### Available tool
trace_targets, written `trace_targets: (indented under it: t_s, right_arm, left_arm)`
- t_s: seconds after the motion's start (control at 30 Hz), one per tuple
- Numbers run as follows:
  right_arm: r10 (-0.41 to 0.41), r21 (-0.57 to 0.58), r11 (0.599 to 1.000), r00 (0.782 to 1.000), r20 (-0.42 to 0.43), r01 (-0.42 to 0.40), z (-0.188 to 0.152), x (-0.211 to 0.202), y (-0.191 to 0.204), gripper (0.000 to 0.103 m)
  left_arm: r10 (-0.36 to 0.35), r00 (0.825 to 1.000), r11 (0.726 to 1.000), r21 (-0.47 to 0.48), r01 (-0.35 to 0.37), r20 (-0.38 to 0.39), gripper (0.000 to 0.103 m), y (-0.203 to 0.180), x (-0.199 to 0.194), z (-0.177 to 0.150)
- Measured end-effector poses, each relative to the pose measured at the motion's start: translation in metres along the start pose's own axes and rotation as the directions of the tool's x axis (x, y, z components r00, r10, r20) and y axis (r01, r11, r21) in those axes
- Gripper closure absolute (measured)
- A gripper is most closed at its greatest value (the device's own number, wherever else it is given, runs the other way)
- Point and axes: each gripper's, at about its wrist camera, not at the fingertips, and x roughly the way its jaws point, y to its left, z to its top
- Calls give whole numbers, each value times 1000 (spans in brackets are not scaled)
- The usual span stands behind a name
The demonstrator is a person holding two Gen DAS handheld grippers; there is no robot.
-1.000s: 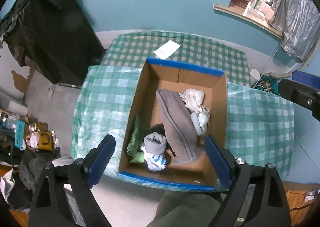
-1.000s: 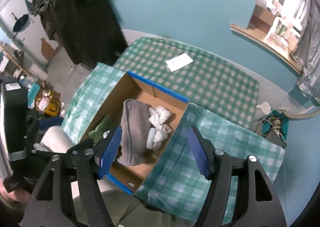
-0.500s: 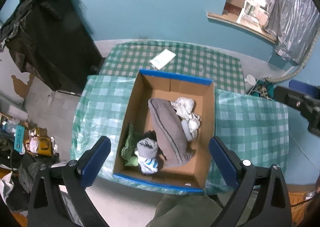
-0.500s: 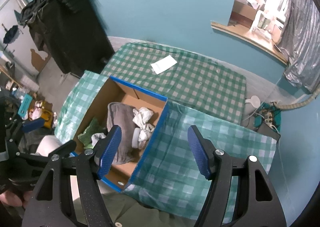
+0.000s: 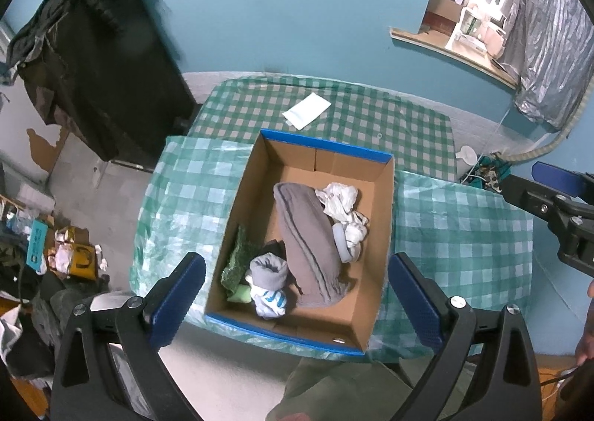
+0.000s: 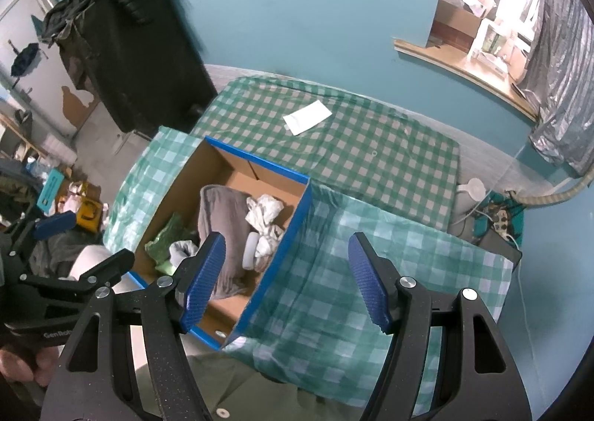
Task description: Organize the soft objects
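A blue-rimmed cardboard box (image 5: pixel 382 205) (image 6: pixel 293 213) sits on the green checked table (image 5: pixel 464 235). Inside lie a grey folded cloth (image 5: pixel 308 235) (image 6: pixel 219 213), crumpled white cloth (image 5: pixel 339 198) (image 6: pixel 265 211), a rolled grey sock (image 5: pixel 269 272), a green fuzzy item (image 5: pixel 237 257) (image 6: pixel 167 239) and a white round piece (image 5: pixel 339 241). My left gripper (image 5: pixel 297 298) hangs high over the box's near end, wide open and holding nothing. My right gripper (image 6: pixel 287 278) hovers above the box's right wall, open and bare.
A white paper (image 5: pixel 306 111) (image 6: pixel 307 117) lies on the table's far half. A dark draped cabinet (image 5: pixel 104 61) stands at the left. Clutter covers the floor (image 5: pixel 55 254) on the left, cables (image 6: pixel 497 213) on the right. A person's green-clad lap (image 5: pixel 334 391) is below.
The left gripper's jaws have spread a little wider and it has risen, so the box looks smaller. The right gripper has shifted right, from over the box toward the tablecloth.
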Motion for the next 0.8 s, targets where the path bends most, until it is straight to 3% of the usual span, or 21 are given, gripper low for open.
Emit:
trace_targets:
  t_s: [0.8]
  right_arm:
    - [9, -6, 1000, 1000, -1, -9, -4, -3, -1, 35]
  left_arm:
    - [8, 1000, 1000, -4, -8, -20, 3, -5, 1, -5]
